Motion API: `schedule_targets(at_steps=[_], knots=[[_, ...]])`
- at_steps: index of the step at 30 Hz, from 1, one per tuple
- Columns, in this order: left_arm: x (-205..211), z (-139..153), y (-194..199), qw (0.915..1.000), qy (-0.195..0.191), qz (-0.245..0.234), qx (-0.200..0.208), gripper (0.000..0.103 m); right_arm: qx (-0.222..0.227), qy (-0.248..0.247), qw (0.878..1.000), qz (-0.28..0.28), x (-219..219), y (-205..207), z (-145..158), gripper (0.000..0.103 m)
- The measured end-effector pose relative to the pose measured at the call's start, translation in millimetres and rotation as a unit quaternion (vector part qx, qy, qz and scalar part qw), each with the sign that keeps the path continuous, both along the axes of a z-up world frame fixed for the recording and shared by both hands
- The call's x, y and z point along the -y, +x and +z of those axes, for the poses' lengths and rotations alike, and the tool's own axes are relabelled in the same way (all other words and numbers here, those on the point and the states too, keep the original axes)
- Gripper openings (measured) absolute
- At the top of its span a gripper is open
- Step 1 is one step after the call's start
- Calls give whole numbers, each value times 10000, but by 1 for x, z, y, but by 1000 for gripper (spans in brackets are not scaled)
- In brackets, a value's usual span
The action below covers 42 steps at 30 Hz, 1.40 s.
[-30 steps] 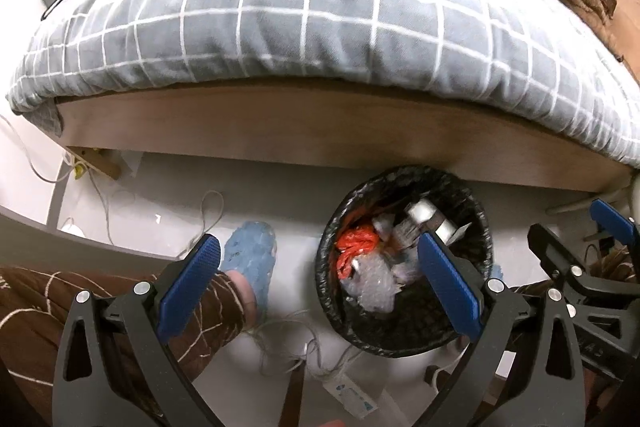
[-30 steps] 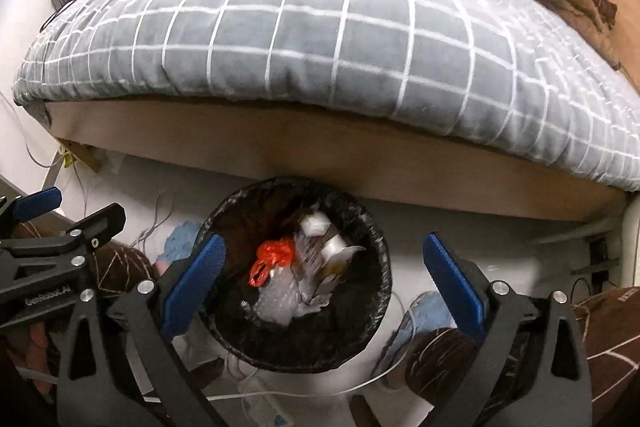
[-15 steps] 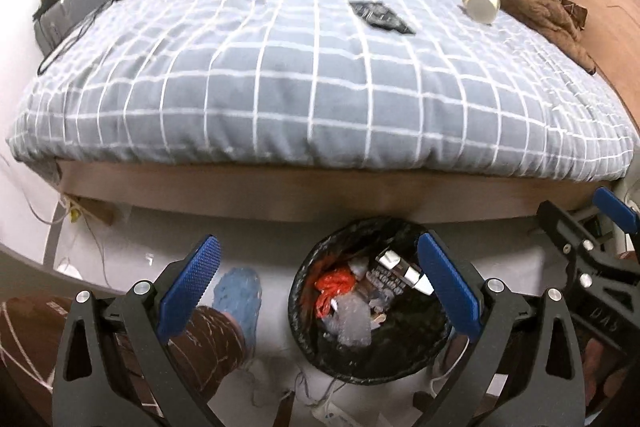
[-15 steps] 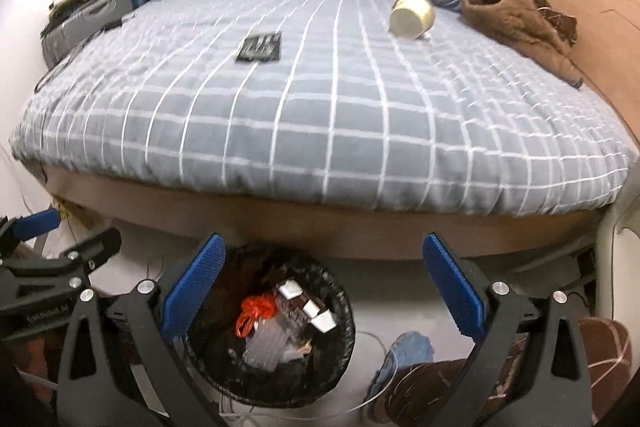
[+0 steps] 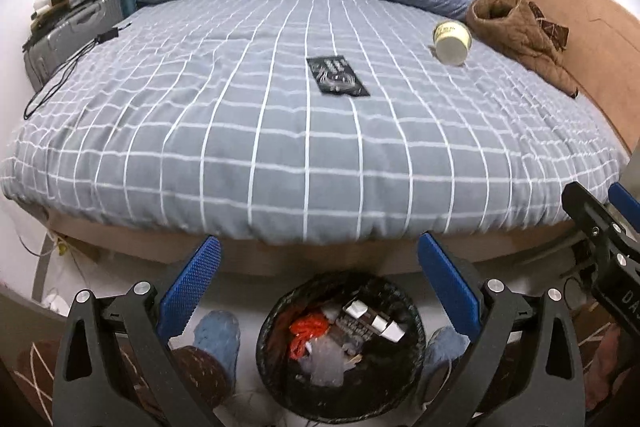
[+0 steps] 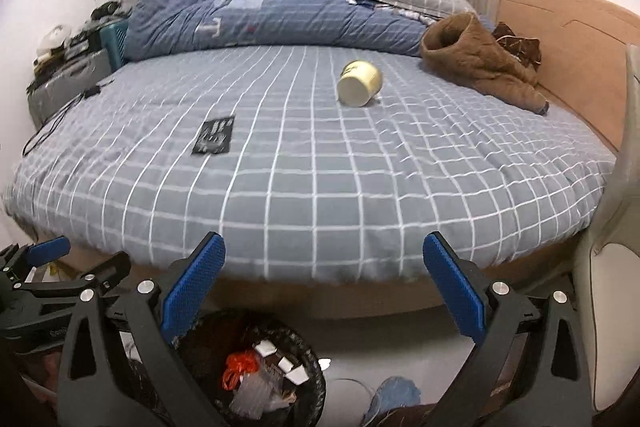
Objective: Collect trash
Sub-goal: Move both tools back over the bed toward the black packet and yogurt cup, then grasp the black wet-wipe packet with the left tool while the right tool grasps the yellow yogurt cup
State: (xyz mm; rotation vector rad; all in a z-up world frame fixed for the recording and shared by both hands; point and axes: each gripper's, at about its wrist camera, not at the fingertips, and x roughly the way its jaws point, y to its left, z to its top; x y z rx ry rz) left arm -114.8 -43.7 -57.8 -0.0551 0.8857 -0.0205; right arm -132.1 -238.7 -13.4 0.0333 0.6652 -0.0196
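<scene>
A black flat wrapper point(image 5: 337, 75) point(image 6: 214, 140) lies in the middle of the grey checked bed point(image 5: 240, 147). A pale yellow paper cup point(image 5: 451, 42) point(image 6: 359, 83) lies on its side further right on the bed point(image 6: 360, 187). A black-lined trash bin point(image 5: 276, 383) point(image 6: 308, 399) with red and clear scraps stands on the floor at the bed's foot. My left gripper point(image 5: 318, 289) is open and empty above the bin. My right gripper point(image 6: 322, 289) is open and empty, just right of the bin.
A brown jacket point(image 5: 520, 31) point(image 6: 480, 67) lies at the bed's right side by a wooden panel point(image 6: 568, 39). A blue duvet point(image 6: 260, 19) is heaped at the head. Cluttered cases point(image 5: 68, 23) stand left. The person's blue slippers point(image 5: 218, 339) and cables lie on the floor.
Both grippers have tilted up and back from the bin, so the bed top with the wrapper and cup has come into full view. Both stay open.
</scene>
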Motion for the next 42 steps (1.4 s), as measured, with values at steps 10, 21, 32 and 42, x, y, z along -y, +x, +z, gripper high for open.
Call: schedule_targets(at_steps=[10,21,32,42], knots=[[2,0,39,10000,-3,70,11,97,128,191,9995,-222,24,38,11,95],[13,-10,106,9997,196,129,-28,97,-18,-7,9994,-338,34,103,3,95],[14,-24,180,9994,224,198,-199,97,-141,-48,9993,-352,46,185,-7,95],[25,-41,238,9983,386,230,-366,95,-183,33,9991,-391,57,247,-4,95]])
